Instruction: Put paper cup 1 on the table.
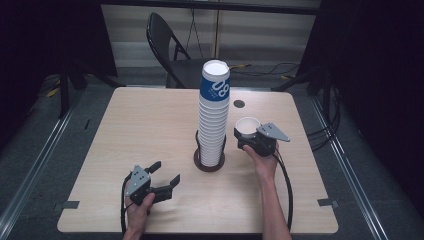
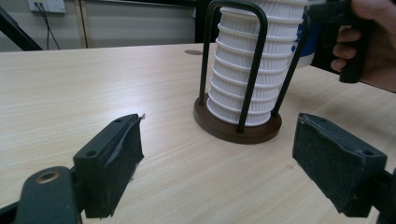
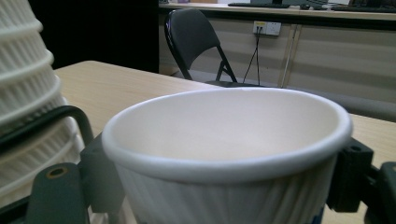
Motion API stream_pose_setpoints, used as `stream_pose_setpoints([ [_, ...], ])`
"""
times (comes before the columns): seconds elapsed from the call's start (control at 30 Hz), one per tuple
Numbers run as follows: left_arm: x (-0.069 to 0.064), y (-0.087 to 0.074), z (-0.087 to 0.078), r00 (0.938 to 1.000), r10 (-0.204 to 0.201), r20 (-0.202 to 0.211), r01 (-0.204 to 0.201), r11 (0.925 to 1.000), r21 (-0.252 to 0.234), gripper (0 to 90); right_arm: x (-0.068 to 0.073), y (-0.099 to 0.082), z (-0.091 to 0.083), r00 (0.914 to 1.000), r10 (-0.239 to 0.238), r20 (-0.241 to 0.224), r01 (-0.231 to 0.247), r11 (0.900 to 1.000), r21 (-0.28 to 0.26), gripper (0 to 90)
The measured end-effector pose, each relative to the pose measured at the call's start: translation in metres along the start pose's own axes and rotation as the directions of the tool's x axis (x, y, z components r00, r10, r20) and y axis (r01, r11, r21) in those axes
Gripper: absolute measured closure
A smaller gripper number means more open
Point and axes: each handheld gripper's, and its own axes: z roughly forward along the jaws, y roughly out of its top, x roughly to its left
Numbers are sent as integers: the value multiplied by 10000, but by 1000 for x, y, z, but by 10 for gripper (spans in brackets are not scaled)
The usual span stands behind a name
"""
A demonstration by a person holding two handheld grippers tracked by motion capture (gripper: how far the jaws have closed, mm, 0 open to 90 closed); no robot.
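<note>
While my right tool sits just right of the cup stack, its jaws are closed on a single white paper cup, one jaw on each side of the cup wall below the rim. Cup is upright, mouth up, looks empty inside in the right gripper view. It's held just beside the stack, near the lower half, apart from it as far as I can tell from the high view. Can't tell whether the cup base touches the counter or hangs above it. Stack is tall, ribbed white cups nested, top one with a blue band and white print; it stands in a black wire holder on a round dark base, roughly mid-counter. My left tool is near the front left of the counter, jaws spread wide, nothing between them. In the left gripper view both pads frame bare wood, with the holder base ahead and the right hand on its tool grip at the upper right. Left tool is well apart from the stack. Black folding chair behind the counter.
</note>
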Motion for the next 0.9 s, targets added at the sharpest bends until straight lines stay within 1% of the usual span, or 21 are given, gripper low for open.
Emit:
stream_pose_setpoints([
  [0.1,0,0,0,9999,-103,-111,103,9999,-23,156,-2,-7,8,9996,270,-56,-269,9994,213,190],
  [0.2,0,0,0,9997,-69,-216,70,10000,37,156,-5,-16,18,9993,362,-18,-361,9980,522,190],
  [0.3,-1,0,1,9998,-67,-196,68,10000,33,157,-9,-25,25,9976,698,-46,-692,9948,749,188],
  [0.37,0,0,0,9998,-65,-196,65,10000,10,156,-9,-27,26,9977,680,-52,-674,9947,782,188],
  [0.43,0,0,0,9998,-82,-159,82,10000,8,157,-8,-29,29,9970,767,-134,-756,9948,688,186],
  [0.5,0,0,0,9998,-74,-165,75,10000,33,157,-6,-31,29,9971,746,-161,-735,9952,646,182],
  [0.6,0,0,1,10000,-59,-39,60,9999,99,156,-6,-31,28,9971,738,-180,-725,9953,639,181],
  [0.67,0,1,1,9999,-44,-93,45,9999,153,157,-6,-31,25,9973,730,-113,-720,9947,739,180],
  [0.7,0,0,1,9999,-44,-111,46,9999,148,157,-6,-31,23,9971,745,-144,-731,9941,799,178],
  [0.73,-1,1,1,9999,-27,-115,28,9999,143,157,-6,-32,19,9977,663,-154,-647,9940,877,177],
  [0.77,-1,0,1,9999,-12,-126,14,9999,127,157,-6,-32,19,9977,663,-154,-647,9940,877,177],
  [0.83,-1,1,1,9999,55,-144,-53,9999,145,157,-7,-33,15,9963,863,-61,-851,9903,1095,165],
  [0.87,-1,1,1,9998,77,-156,-75,9999,155,157,-7,-33,15,9963,863,-61,-851,9903,1095,165],
  [0.9,-1,1,2,9998,116,-167,-113,9998,182,157,-7,-33,14,9956,931,-77,-914,9878,1260,161],
])
